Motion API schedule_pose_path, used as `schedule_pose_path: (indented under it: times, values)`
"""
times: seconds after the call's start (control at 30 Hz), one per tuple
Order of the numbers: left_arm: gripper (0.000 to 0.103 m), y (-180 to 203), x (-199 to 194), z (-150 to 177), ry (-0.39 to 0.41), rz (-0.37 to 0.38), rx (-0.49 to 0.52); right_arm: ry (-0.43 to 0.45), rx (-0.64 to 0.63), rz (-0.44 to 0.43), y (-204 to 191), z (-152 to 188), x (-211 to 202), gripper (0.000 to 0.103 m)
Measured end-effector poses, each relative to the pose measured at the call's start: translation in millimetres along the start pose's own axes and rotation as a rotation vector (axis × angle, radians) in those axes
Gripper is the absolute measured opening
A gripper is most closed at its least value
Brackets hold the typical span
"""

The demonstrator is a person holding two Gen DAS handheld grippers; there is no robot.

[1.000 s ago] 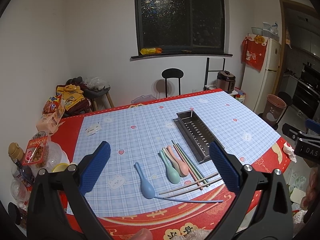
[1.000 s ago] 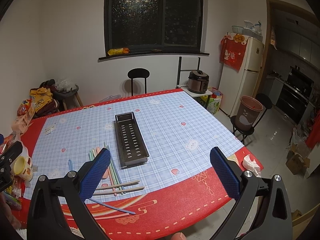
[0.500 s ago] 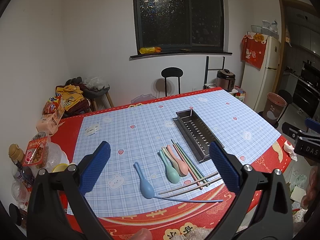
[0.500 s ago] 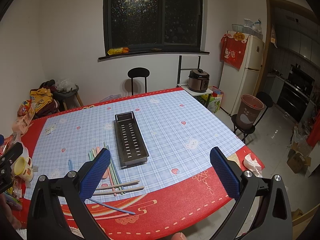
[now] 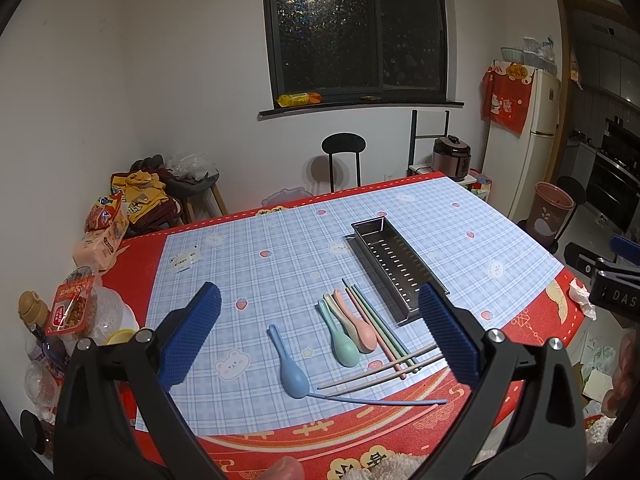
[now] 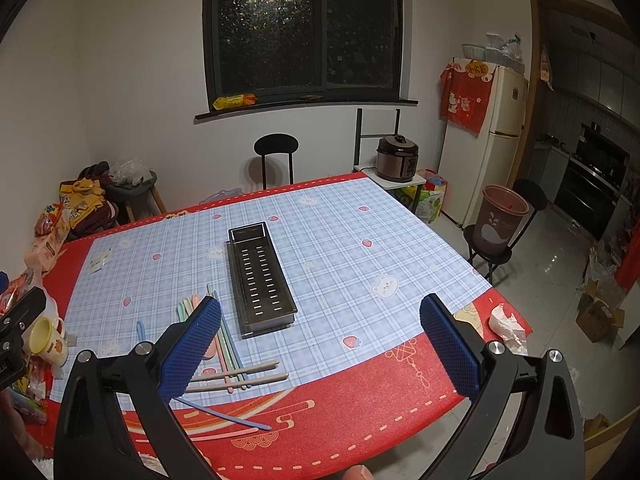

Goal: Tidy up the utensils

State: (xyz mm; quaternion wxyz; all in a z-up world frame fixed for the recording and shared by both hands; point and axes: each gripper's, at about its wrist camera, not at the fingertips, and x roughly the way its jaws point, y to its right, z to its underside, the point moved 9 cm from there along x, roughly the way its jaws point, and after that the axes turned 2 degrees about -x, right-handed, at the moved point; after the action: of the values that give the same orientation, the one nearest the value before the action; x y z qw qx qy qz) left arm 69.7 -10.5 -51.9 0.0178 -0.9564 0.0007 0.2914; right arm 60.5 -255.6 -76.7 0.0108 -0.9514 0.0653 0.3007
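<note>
A slotted steel utensil tray [image 5: 396,266] [image 6: 261,276] lies lengthwise on the blue checked cloth. Left of it lie a green spoon [image 5: 340,338], a pink spoon [image 5: 360,328] and pastel chopsticks [image 5: 372,324] [image 6: 230,344]. A blue spoon [image 5: 290,366] lies apart, nearer the front. Two beige chopsticks [image 5: 384,370] [image 6: 240,374] and a single blue chopstick [image 5: 380,400] [image 6: 224,412] lie crosswise near the red border. My left gripper [image 5: 320,340] hovers open above the front edge, nothing between its fingers. My right gripper [image 6: 320,344] is open too, held over the red front border to the tray's right.
Snack packets, a jar and a bottle [image 5: 72,312] crowd the table's left edge, with a yellow mug [image 6: 46,340] there. A crumpled tissue [image 6: 508,324] sits at the right front corner. A black stool [image 5: 343,160], a rice cooker [image 6: 396,158], a fridge and a brown bin [image 6: 500,220] stand beyond.
</note>
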Motion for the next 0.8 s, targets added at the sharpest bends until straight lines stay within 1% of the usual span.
schedule_pose_path:
  times: [0.53, 0.67, 0.8]
  values:
    - [0.097, 3, 5, 1, -0.009, -0.005, 0.006, -0.011, 0.016, -0.006, 6, 1, 6, 0.098]
    - [0.097, 1, 9, 5, -0.031, -0.016, -0.017, -0.020, 0.010, -0.017, 7, 2, 11, 0.098]
    - [0.097, -4, 10, 8, -0.043, -0.050, -0.052, -0.026, -0.001, -0.039, 7, 1, 16, 0.098]
